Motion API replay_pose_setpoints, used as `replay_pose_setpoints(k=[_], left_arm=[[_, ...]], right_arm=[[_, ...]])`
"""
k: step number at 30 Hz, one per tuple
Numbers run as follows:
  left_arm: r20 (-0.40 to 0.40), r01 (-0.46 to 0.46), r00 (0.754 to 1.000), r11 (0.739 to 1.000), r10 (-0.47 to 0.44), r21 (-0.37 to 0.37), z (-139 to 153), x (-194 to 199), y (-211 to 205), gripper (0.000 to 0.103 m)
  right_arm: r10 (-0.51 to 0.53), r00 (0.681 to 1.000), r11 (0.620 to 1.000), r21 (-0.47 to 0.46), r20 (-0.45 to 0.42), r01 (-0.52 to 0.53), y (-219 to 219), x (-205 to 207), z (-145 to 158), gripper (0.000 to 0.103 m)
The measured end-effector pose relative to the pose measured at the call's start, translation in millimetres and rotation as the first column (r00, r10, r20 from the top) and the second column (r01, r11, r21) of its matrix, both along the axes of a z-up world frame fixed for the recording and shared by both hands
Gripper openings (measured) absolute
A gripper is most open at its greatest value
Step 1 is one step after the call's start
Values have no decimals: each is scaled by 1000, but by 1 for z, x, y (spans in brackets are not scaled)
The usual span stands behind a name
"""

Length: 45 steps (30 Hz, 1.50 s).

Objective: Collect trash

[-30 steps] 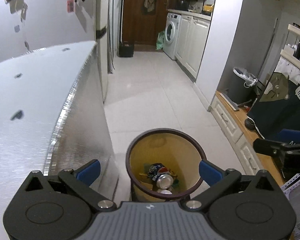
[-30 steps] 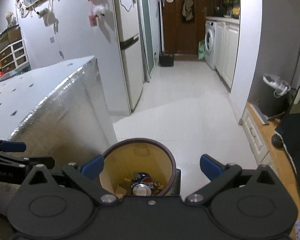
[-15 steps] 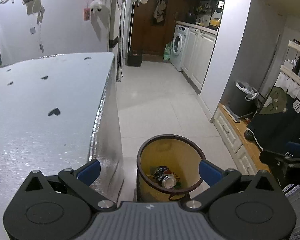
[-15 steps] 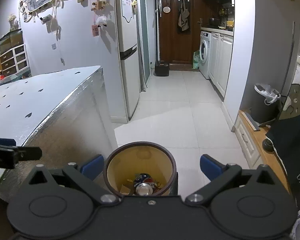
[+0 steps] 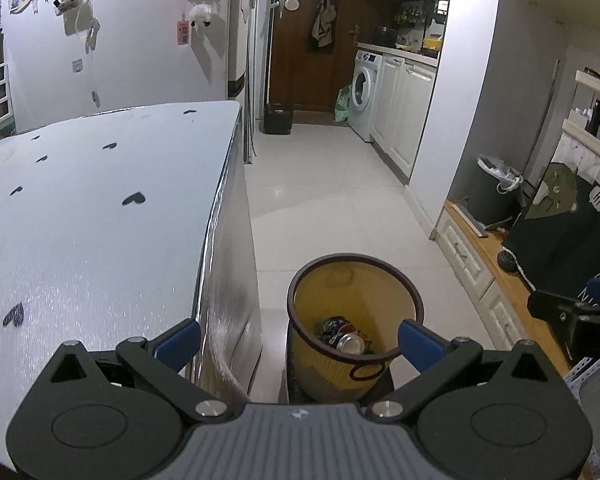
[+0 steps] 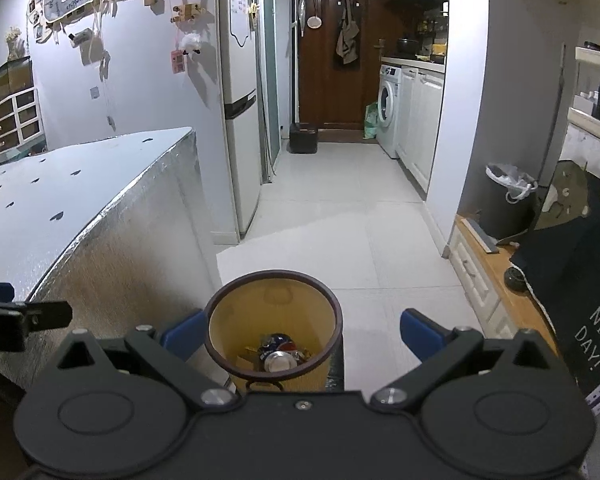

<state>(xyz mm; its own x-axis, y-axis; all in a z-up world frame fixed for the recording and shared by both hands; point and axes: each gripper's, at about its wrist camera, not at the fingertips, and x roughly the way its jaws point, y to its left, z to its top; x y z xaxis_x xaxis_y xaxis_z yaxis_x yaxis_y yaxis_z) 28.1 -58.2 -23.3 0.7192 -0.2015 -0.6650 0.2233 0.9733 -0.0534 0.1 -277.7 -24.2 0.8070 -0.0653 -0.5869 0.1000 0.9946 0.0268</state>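
- Both tongs are spread wide with nothing between the pads: the left gripper [image 5: 298, 338] and right gripper [image 6: 300, 334] hang above the bin [image 6: 274, 280].
- The trash is inside the bin: a can [image 5: 350, 343] and crumpled wrappers lie on its bottom, the can's silver end up.
- The bin stands on the floor just right of the foil-covered table [image 5: 100, 216], whose top looks bare apart from heart marks.
- Risk, as I judge it: nothing more to collect shows from here, so a fresh search could swing a gripper into the table edge or knock the light bin's rim and tip it.
- Against the earlier frames, both views now sit higher and farther back; the bin looks smaller, and more table top and hallway show.
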Motion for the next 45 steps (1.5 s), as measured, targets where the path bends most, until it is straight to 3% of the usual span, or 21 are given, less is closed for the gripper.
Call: replay_pose_setpoints(k=[45], left_arm=[[52, 0, 999, 999, -2, 47, -15, -21, -5, 103]], right_arm=[[-40, 999, 998, -55, 15, 41, 13, -23, -14, 103]])
